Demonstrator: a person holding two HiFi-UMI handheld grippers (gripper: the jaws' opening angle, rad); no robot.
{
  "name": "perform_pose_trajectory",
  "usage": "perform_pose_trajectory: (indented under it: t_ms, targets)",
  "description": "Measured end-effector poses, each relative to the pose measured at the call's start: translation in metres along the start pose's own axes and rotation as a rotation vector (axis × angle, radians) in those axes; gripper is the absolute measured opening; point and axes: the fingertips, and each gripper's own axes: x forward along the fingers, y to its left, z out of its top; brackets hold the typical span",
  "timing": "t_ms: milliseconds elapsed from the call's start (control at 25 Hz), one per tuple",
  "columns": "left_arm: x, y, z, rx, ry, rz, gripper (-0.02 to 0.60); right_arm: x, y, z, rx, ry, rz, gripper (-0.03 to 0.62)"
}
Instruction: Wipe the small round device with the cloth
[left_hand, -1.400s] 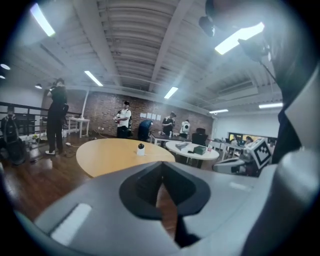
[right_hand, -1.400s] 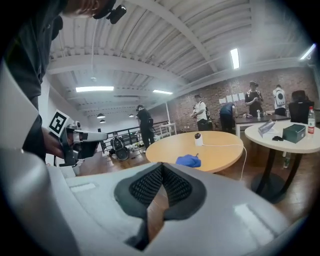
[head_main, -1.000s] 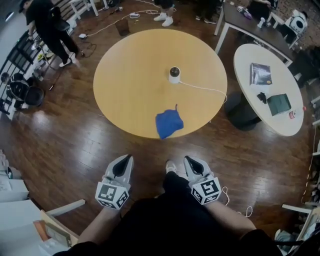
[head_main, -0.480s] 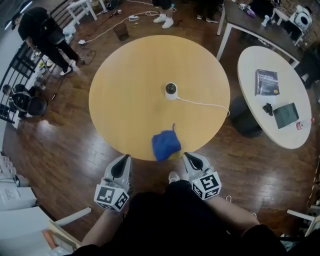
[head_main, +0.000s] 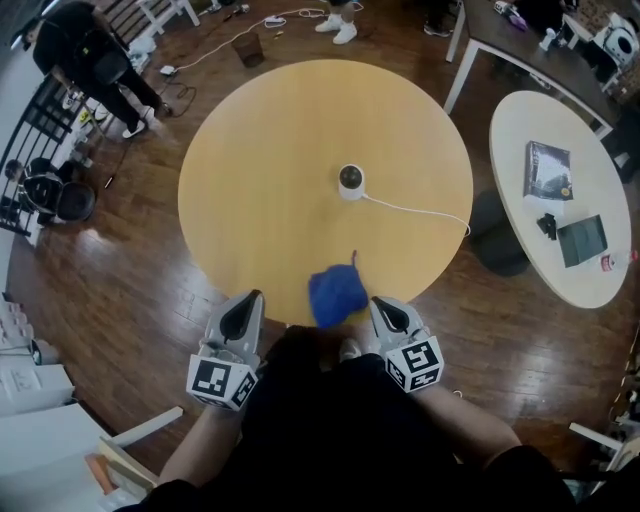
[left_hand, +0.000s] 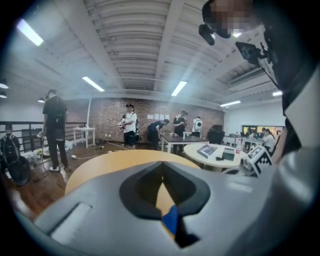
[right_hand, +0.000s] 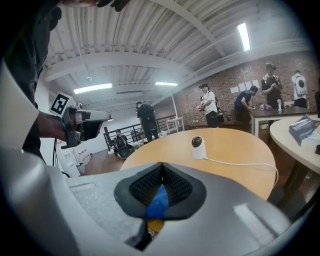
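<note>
1. The small round device (head_main: 350, 181) stands upright near the middle of the round table (head_main: 250, 140), dark head above white base; its cable (head_main: 415, 208) runs to the right.
2. The blue cloth (head_main: 335, 295) lies crumpled at the near table edge.
3. One device, one cloth, two grippers.
4. Left gripper (head_main: 251, 297) and right gripper (head_main: 378, 303) are both clenched and empty, either side of the cloth.

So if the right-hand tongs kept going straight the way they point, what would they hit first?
Probably the crumpled blue cloth at the near edge of the round wooden table: it shows directly ahead of the shut right tongs. Depth is hard to judge.
</note>
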Motion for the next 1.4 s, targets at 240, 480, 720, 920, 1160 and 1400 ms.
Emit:
perform_pose_trajectory:
  t_ms: [240, 480, 720, 920, 1160, 1400]
  targets:
    - [0.031, 0.029, 0.014, 0.047, -0.010, -0.079, 0.003, 0.014, -0.004, 0.017, -0.032, -0.014, -0.056, 0.002]
    - [0.068, 0.049, 0.036, 0.040, -0.037, -0.203, 0.003, 0.025, -0.005, 0.010, -0.011, 0.031, -0.156, 0.002]
    - [0.079, 0.049, 0.022, -0.049, -0.005, -0.367, 0.003, 0.039, 0.020, -0.010, 0.051, 0.118, -0.217, 0.002]
    - [0.082, 0.045, -0.004, -0.081, 0.062, -0.469, 0.003, 0.046, 0.039, -0.032, 0.017, 0.223, -0.177, 0.002]
    - [0.090, 0.040, -0.008, -0.077, 0.077, -0.483, 0.003, 0.049, 0.032, -0.053, -0.005, 0.310, -0.189, 0.131]
    - [0.096, 0.043, 0.004, -0.063, 0.072, -0.442, 0.003, 0.069, 0.024, -0.101, -0.074, 0.481, -0.120, 0.199]
